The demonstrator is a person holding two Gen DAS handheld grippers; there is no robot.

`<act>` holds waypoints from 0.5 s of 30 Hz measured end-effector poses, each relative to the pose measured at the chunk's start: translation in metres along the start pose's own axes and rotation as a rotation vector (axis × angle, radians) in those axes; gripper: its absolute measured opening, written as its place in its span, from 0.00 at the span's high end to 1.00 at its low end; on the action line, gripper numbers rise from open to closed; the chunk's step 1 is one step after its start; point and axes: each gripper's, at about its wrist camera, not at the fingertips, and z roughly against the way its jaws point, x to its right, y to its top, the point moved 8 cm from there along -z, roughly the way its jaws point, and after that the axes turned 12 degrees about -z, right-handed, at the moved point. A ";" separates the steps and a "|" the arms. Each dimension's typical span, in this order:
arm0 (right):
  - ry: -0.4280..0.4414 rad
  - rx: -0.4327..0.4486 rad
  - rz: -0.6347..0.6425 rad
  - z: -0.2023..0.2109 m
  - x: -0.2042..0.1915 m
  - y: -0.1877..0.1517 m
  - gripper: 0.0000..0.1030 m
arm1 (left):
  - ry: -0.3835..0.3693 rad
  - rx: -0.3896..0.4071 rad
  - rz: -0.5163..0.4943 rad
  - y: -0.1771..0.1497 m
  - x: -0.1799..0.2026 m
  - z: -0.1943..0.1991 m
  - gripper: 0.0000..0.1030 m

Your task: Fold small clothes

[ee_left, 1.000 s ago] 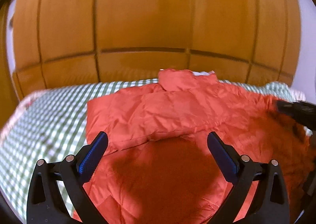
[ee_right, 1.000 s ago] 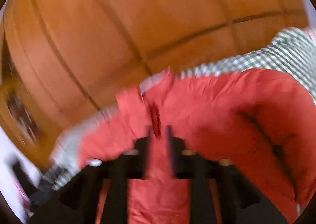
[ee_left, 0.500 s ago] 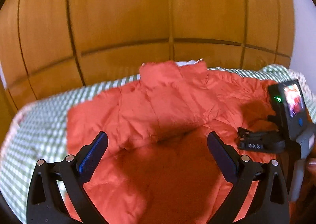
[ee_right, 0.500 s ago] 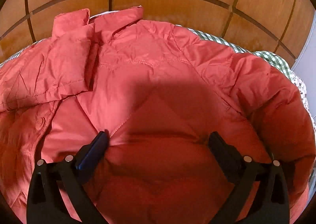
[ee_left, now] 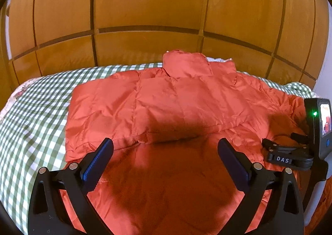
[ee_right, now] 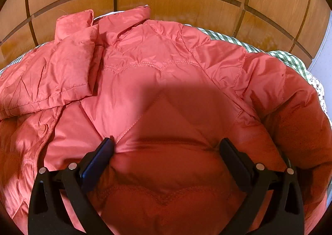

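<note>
An orange-red quilted puffer jacket (ee_left: 166, 106) lies spread on a green-and-white checked bedcover (ee_left: 35, 114), collar toward the far wall. Its left sleeve is folded across the chest. My left gripper (ee_left: 165, 152) is open and empty, hovering just above the jacket's lower front. My right gripper (ee_right: 166, 150) is open, its fingers (ee_right: 101, 152) pressing down on the jacket's right front panel (ee_right: 166, 90), with puffy fabric bulging between them. The right gripper's body with its camera screen shows in the left wrist view (ee_left: 298, 152). The right sleeve (ee_right: 300, 110) curves along the right side.
A wooden panelled wall (ee_left: 155, 7) stands right behind the bed. The checked cover extends to the left of the jacket and shows at the far right corner (ee_right: 290, 56). A white wall (ee_right: 323, 63) borders the right.
The right gripper let go of the fabric it held, opened, and came down on the jacket's right front. The left gripper stayed open and swung its view slightly back to the left.
</note>
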 end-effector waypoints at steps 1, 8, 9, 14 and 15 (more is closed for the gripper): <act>0.000 0.000 0.000 0.000 -0.001 0.000 0.02 | 0.005 0.004 0.007 0.001 -0.004 0.002 0.03; -0.001 0.000 0.000 0.000 0.000 0.000 0.02 | 0.043 0.045 0.070 0.010 -0.044 0.022 0.03; -0.001 0.000 0.000 0.001 0.000 0.000 0.02 | 0.062 0.059 0.088 0.013 -0.053 0.027 0.03; -0.001 -0.001 -0.001 0.001 0.000 0.000 0.02 | 0.208 0.195 0.181 0.037 -0.101 0.074 0.03; -0.001 -0.001 -0.001 0.000 0.001 0.000 0.02 | 0.232 0.216 0.189 0.040 -0.107 0.082 0.03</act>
